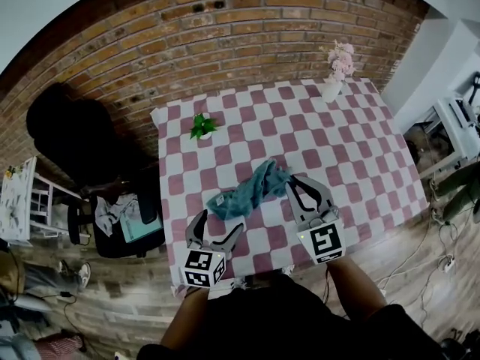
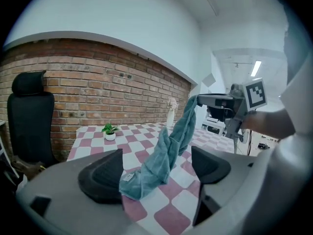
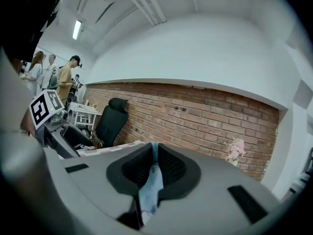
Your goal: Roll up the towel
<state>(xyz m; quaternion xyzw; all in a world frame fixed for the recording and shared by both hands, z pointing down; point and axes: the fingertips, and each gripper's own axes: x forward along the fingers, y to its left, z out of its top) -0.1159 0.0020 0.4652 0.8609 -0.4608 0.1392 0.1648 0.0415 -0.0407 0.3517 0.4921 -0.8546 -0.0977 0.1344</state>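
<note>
A teal towel [image 1: 251, 190] lies bunched on the pink-and-white checked table [image 1: 352, 148]. One end is lifted off the cloth, and my right gripper [image 1: 291, 181] is shut on that end. In the right gripper view the blue cloth [image 3: 150, 182] is pinched between the closed jaws [image 3: 154, 163]. In the left gripper view the towel [image 2: 166, 151] hangs twisted from the right gripper [image 2: 201, 100] down to the table. Its lower end, with a white tag, rests between the jaws of my left gripper [image 2: 156, 173]. Those jaws stand wide apart and do not press on it. In the head view my left gripper [image 1: 217, 227] is near the table's front edge.
A small potted plant [image 1: 202, 126] stands at the back left of the table and a vase of pink flowers [image 1: 337, 70] at the back right. A brick wall runs behind. A black office chair [image 1: 67, 133] is left of the table. Several people [image 3: 54, 75] stand far off.
</note>
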